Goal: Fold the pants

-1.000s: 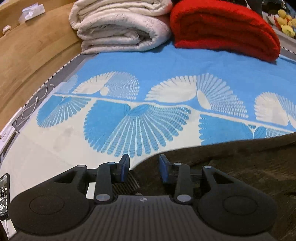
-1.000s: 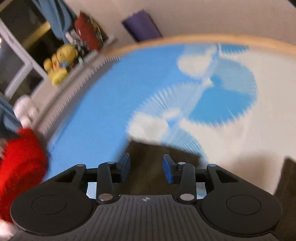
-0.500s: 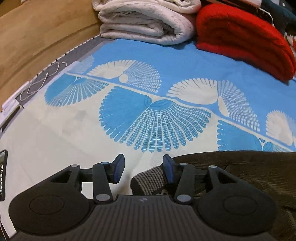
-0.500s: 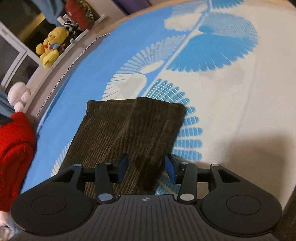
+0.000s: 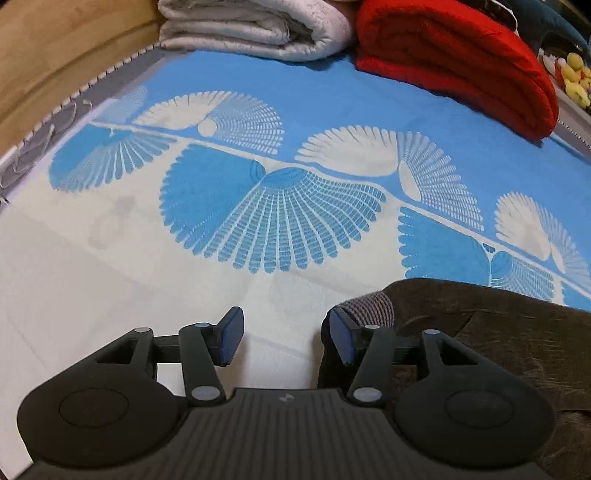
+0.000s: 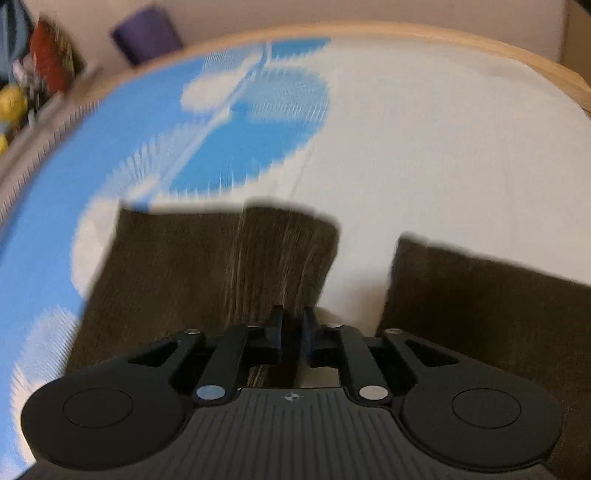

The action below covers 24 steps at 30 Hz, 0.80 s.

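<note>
Dark brown corduroy pants (image 5: 509,332) lie on a blue and white patterned bedspread (image 5: 280,221). In the left wrist view my left gripper (image 5: 284,341) is open and empty; the ribbed waistband corner (image 5: 369,306) sits just beside its right finger. In the right wrist view my right gripper (image 6: 293,332) is shut on the edge of one pants leg (image 6: 229,266), whose hem points away. Another part of the pants (image 6: 487,314) lies to the right. That view is motion-blurred.
A folded white quilt (image 5: 258,26) and a folded red blanket (image 5: 458,59) lie at the far end of the bed. A wooden bed frame (image 5: 55,51) runs along the left. Yellow plush toys (image 5: 576,74) sit beyond the right edge.
My left gripper opened wider and let go of the waistband corner, which now lies to its right. My right gripper closed on the pants leg and is moving.
</note>
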{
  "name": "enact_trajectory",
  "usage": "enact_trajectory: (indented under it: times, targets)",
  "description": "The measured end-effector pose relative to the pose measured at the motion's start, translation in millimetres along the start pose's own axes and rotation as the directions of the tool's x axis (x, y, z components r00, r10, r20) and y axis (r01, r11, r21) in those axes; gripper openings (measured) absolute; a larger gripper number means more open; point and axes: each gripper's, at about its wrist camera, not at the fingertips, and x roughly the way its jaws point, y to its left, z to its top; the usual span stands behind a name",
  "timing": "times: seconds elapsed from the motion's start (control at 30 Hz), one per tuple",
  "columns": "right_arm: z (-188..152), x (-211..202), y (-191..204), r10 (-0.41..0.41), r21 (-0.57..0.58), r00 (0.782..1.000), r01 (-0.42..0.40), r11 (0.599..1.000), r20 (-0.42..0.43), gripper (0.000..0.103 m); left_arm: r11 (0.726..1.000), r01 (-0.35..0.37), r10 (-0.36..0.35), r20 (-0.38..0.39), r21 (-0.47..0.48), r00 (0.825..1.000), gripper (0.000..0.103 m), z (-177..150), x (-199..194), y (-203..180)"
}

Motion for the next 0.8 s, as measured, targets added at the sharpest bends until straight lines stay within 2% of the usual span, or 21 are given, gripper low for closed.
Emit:
enact_trajectory:
  times: [0.07, 0.17, 0.23, 0.37, 0.47, 0.5, 0.53, 0.57, 0.6, 0.67, 0.73, 0.8]
  targets:
    - [6.0, -22.7, -9.3, 0.047, -0.018, 0.998, -0.046, 0.999, 0.048, 0.032, 0.995, 0.048, -0.05, -0.018, -0.082, 0.999, 0.063, -1.4, 0.1, 14.5]
    - [11.1, -51.8, -24.7, 0.121, -0.07, 0.991, -0.117, 0.991, 0.05, 0.034, 0.973, 0.125, -0.133, -0.03, -0.195, 0.991, 0.072, -4.7, -0.4, 34.3]
    - [16.8, -71.8, -36.8, 0.173, -0.094, 0.984, -0.168, 0.981, 0.05, 0.034, 0.953, 0.193, -0.208, -0.041, -0.236, 0.977, 0.072, -8.4, 1.2, 40.9]
    - [19.3, -119.1, -67.3, 0.238, -0.205, 0.968, -0.217, 0.954, 0.079, 0.035, 0.925, 0.303, -0.327, -0.074, -0.229, 0.942, 0.073, -19.5, 9.0, 37.3]
    - [16.4, -148.4, -92.0, 0.267, -0.274, 0.96, -0.236, 0.932, 0.081, 0.039, 0.944, 0.295, -0.313, -0.114, -0.147, 0.943, 0.072, -33.3, 19.9, 25.6]
    - [15.2, -157.2, -100.3, 0.276, -0.285, 0.958, -0.245, 0.927, 0.074, 0.04, 0.951, 0.287, -0.3, -0.131, -0.112, 0.945, 0.049, -38.8, 24.6, 21.1]
    - [13.6, -164.3, -107.4, 0.284, -0.288, 0.956, -0.253, 0.923, 0.068, 0.041, 0.956, 0.287, -0.292, -0.149, -0.053, 0.945, 0.022, -42.3, 28.0, 15.3]
    - [11.9, -171.0, -115.8, 0.292, -0.287, 0.955, -0.264, 0.921, 0.059, 0.042, 0.957, 0.291, -0.286, -0.139, 0.017, 0.948, 0.014, -41.6, 26.4, 10.8]
    - [9.9, -176.3, -123.3, 0.298, -0.282, 0.953, -0.273, 0.92, 0.048, 0.042, 0.963, 0.266, -0.262, -0.083, 0.05, 0.962, 0.013, -37.8, 21.1, 11.6]
    - [7.1, -183.7, -138.4, 0.301, -0.267, 0.953, -0.283, 0.921, 0.028, 0.042, 0.977, 0.214, -0.214, 0.0, -0.015, 0.977, 0.009, -29.1, 12.1, 19.8]
    - [4.7, -187.1, -149.3, 0.28, -0.268, 0.96, -0.264, 0.926, 0.022, 0.043, 0.983, 0.183, -0.183, -0.01, -0.033, 0.983, 0.006, -27.5, 7.0, 19.8]
    - [3.5, -184.6, -155.6, 0.256, -0.282, 0.967, -0.245, 0.928, 0.002, 0.043, 0.984, 0.178, -0.179, -0.081, -0.028, 0.98, 0.015, -31.7, 5.2, 18.1]
